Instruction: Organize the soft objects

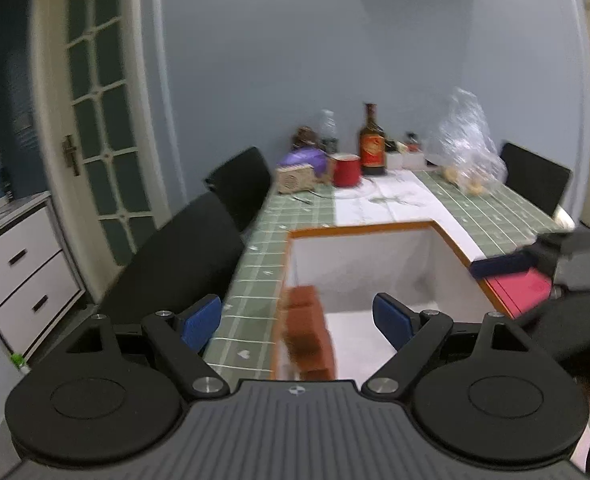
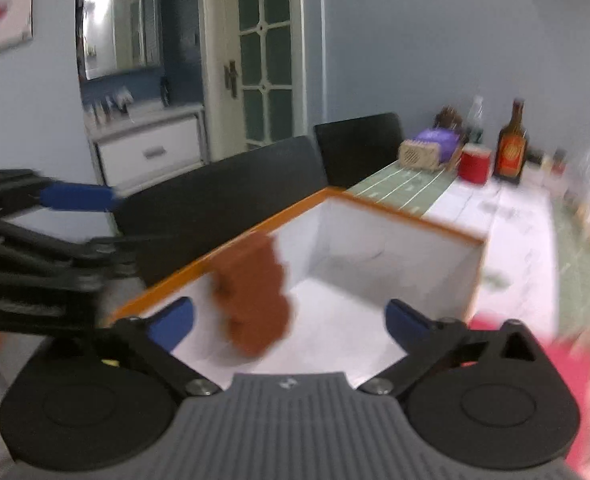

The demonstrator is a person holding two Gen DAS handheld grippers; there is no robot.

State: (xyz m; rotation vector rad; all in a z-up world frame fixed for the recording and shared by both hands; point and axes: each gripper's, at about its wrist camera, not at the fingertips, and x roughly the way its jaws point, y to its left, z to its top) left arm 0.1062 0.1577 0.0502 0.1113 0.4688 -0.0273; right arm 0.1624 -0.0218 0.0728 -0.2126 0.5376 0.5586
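A brown soft object [image 1: 307, 336], blurred, hangs over the near left part of a white box with an orange rim [image 1: 359, 229] on the green tiled table [image 1: 263, 252]. My left gripper [image 1: 295, 320] is open above the box, with its blue pads wide apart and clear of the brown object. In the right wrist view the brown object [image 2: 255, 300] shows between the pads of my right gripper [image 2: 289, 322], touching neither; this gripper is open over the box [image 2: 407, 218]. The left gripper's blue finger [image 2: 75, 196] reaches in from the left.
Two black chairs [image 1: 199, 256] stand along the table's left side and one [image 1: 535, 180] at the far right. At the far end are a red mug [image 1: 347, 170], a brown bottle [image 1: 372, 144] and a clear plastic bag [image 1: 467, 144]. A pink flat item [image 1: 519, 288] lies right of the box.
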